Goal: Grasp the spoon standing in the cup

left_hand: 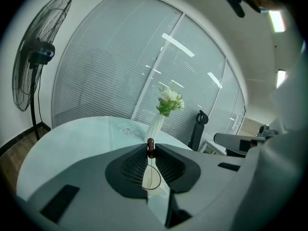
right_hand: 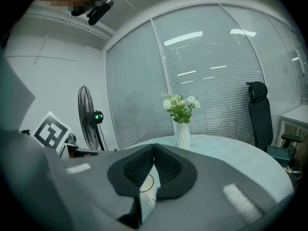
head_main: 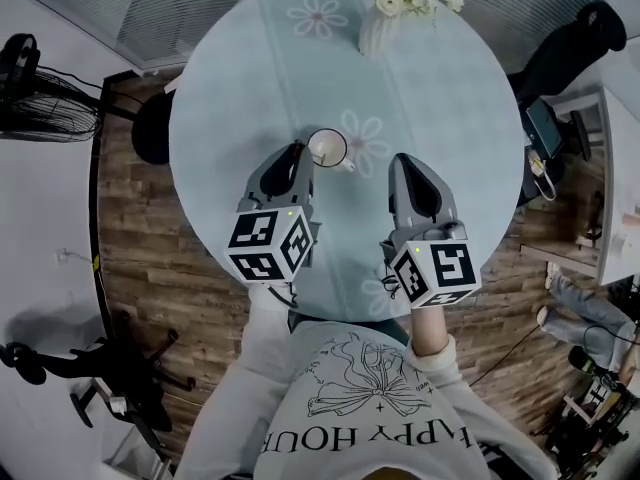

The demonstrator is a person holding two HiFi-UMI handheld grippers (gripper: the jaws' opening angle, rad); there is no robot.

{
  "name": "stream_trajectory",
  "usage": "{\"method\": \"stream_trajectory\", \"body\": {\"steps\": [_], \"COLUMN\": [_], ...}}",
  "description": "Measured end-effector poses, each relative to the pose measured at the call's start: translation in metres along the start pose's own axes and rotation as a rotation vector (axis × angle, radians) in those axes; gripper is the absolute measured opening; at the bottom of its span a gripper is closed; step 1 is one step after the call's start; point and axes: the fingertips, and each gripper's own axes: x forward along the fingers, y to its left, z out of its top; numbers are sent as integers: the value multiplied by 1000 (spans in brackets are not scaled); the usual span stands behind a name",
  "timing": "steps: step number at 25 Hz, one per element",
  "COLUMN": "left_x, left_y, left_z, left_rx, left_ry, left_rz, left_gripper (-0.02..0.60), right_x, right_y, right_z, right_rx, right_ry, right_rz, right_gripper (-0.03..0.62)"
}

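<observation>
A white cup (head_main: 327, 148) stands near the middle of the round table (head_main: 250, 68) with its pale blue flowered cloth. My left gripper (head_main: 297, 152) is at the cup's left rim. In the left gripper view its jaws (left_hand: 150, 148) are shut on the brown tip of the spoon (left_hand: 150, 145), whose thin shaft runs down into the cup (left_hand: 153, 179) below. The spoon is too small to make out in the head view. My right gripper (head_main: 401, 161) hovers to the right of the cup, apart from it. Its jaws (right_hand: 154, 147) are shut on nothing, and the cup (right_hand: 146, 183) shows beneath them.
A white vase of flowers (head_main: 385, 18) stands at the table's far edge, also seen as the vase (left_hand: 156, 124) and the vase (right_hand: 183, 134). A standing fan (head_main: 40, 98) is on the floor to the left, and a black chair (head_main: 570, 48) at the right.
</observation>
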Motion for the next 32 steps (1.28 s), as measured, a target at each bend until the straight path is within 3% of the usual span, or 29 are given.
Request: {"method": "stream_trajectory", "body": {"steps": [12,32], "left_x": [-62,-169], "left_y": [-15,-21], "left_z": [32,52], "left_rx": [35,90], "left_ry": [-116,-270], "left_rz": [53,203], "left_gripper": [52,52], "right_x": [-27,-61], "right_y": [29,90], "right_z": [32,64], "right_rx": [-16,-67], "right_ry": [-82,-172], "right_rz": [79,230], "right_gripper": [11,11]}}
